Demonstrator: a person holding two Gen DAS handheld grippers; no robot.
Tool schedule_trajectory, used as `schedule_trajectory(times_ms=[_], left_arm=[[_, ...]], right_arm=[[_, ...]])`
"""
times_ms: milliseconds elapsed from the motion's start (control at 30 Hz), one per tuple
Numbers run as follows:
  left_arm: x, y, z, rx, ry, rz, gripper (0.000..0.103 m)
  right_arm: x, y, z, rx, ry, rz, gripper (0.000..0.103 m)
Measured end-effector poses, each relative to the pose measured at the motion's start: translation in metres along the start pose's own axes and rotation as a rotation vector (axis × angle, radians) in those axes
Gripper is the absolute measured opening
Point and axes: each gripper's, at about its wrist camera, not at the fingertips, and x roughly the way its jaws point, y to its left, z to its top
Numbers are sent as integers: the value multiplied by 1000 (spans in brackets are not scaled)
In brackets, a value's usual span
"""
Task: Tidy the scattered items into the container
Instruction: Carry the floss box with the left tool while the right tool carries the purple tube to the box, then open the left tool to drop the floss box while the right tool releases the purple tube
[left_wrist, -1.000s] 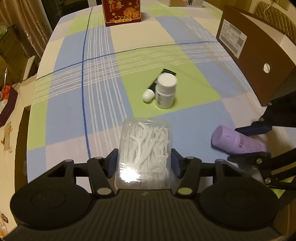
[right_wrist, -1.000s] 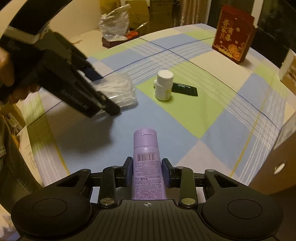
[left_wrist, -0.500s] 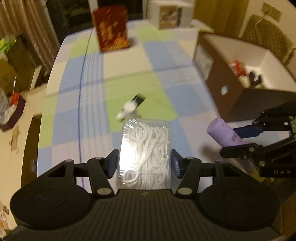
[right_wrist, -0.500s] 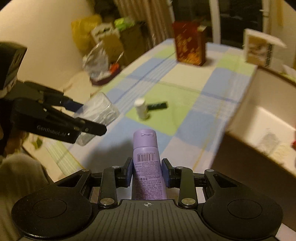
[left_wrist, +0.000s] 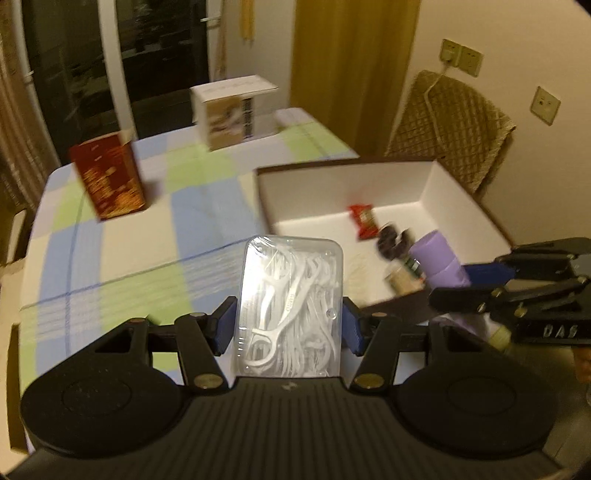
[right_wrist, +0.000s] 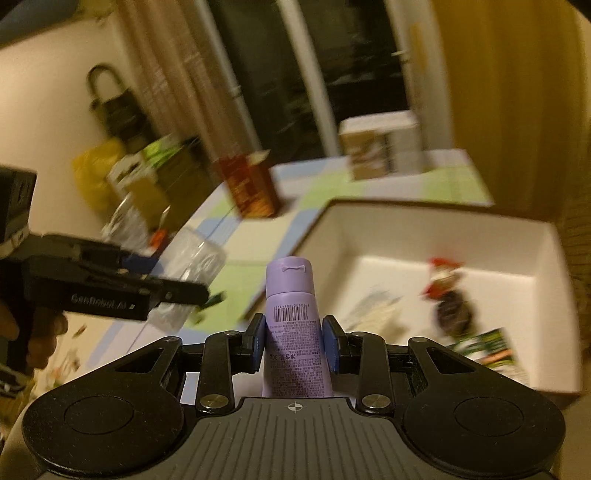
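Left gripper (left_wrist: 289, 325) raised, level, jaws clamped on floss box (left_wrist: 291, 295). Right gripper (right_wrist: 294, 341) raised to the right of it, jaws clamped on purple tube (right_wrist: 293, 317), cap pointing forward.

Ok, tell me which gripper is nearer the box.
Right. The right gripper, holding the purple tube, is at the box's near edge; the left gripper, holding the floss picks, is farther out over the table.

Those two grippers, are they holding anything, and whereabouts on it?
Yes. The left gripper clamps the clear floss pick box across its long sides, near its rear half. The right gripper pinches the purple tube by its body, below the cap.
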Motion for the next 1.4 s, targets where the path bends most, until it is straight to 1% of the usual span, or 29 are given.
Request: schedule_trajectory(times_ms=[133,300,467,600,700,800,900,1000,1100,1167,1267,1400], left_arm=[[20,-23,30,36,2,-31,53],[60,-42,60,94,36,-23,53],[107,-49,85,119,86,-8,53],[144,-47,93,131,143,34,53],[165,-45,96,122,172,42,53],[184,-42,98,103,196,42,53],[203,-41,99,101,209,68,53],[218,-40,98,104,228,87,54],[228,-42,97,122,231,105,54],[232,-44,97,130,226,113,54],[230,-45,99,136,202,122,59],[224,-45,101,151,182,136,59]], right_arm=[[-16,-40,21,43,-25,-69,35],[-11,-84,42,38,1,-149,35],[12,-122,52,48,56,-187,35],[37,-149,59,51,118,-223,35],[62,-166,63,42,171,-248,35],[88,-177,66,31,216,-263,35],[105,-184,67,13,245,-278,35],[120,-184,67,-25,269,-298,35],[126,-188,65,-26,285,-306,35],[127,-190,63,-32,292,-314,35],[130,-191,61,-41,300,-318,35],[133,-191,62,-53,301,-321,35]])
